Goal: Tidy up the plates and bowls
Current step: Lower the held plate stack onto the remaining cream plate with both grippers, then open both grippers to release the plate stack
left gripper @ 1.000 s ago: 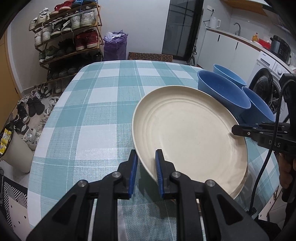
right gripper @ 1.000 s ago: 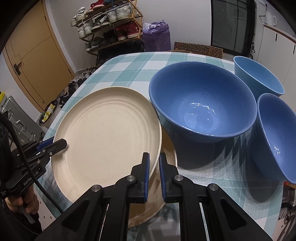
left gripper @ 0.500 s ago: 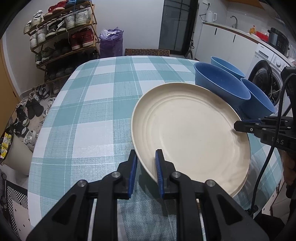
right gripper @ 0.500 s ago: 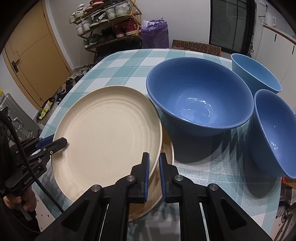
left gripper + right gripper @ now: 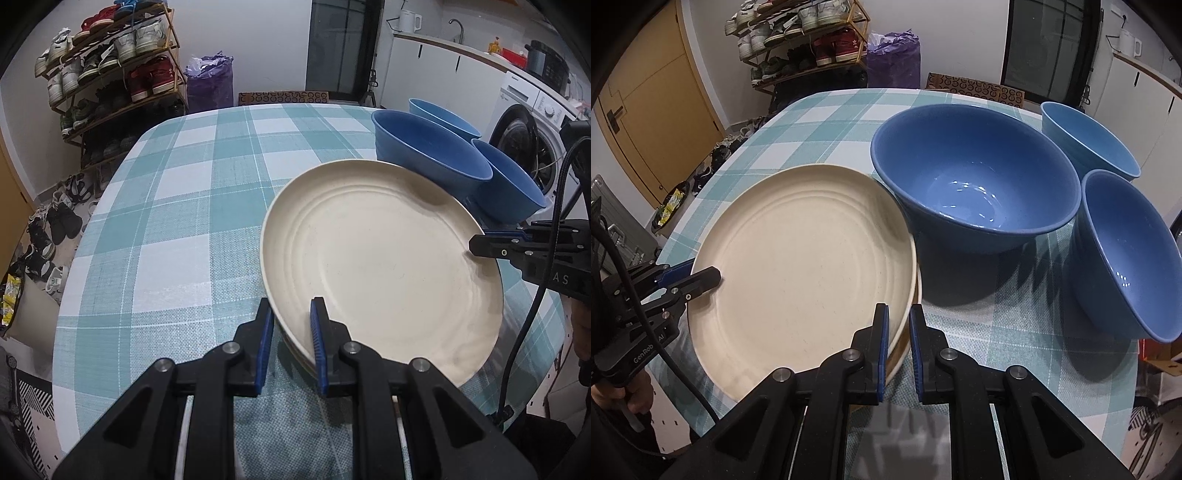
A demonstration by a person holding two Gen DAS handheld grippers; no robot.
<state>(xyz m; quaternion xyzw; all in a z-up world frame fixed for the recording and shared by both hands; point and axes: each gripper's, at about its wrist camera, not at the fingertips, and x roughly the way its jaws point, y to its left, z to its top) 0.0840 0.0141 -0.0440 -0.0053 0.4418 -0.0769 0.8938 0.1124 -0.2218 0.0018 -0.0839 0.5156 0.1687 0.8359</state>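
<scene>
A cream ribbed plate (image 5: 384, 258) (image 5: 809, 266) is held level just above a second cream plate (image 5: 911, 291) on the checked tablecloth. My left gripper (image 5: 291, 332) is shut on the top plate's near rim; it also shows in the right wrist view (image 5: 698, 275). My right gripper (image 5: 898, 328) is shut on the opposite rim and shows in the left wrist view (image 5: 491, 242). Three blue bowls stand beside the plates: a large one (image 5: 971, 177), a smaller one (image 5: 1123, 251) and a lighter one (image 5: 1086, 136).
The table (image 5: 192, 192) is round-cornered with a teal checked cloth. A shoe rack (image 5: 114, 74) and purple bag (image 5: 210, 77) stand beyond it. A washing machine (image 5: 532, 125) and white cabinets are on the right. A yellow door (image 5: 653, 92) is at the left.
The top plate has come down closer to the plate below, and both grippers have pulled back slightly with it. The bowls have not moved.
</scene>
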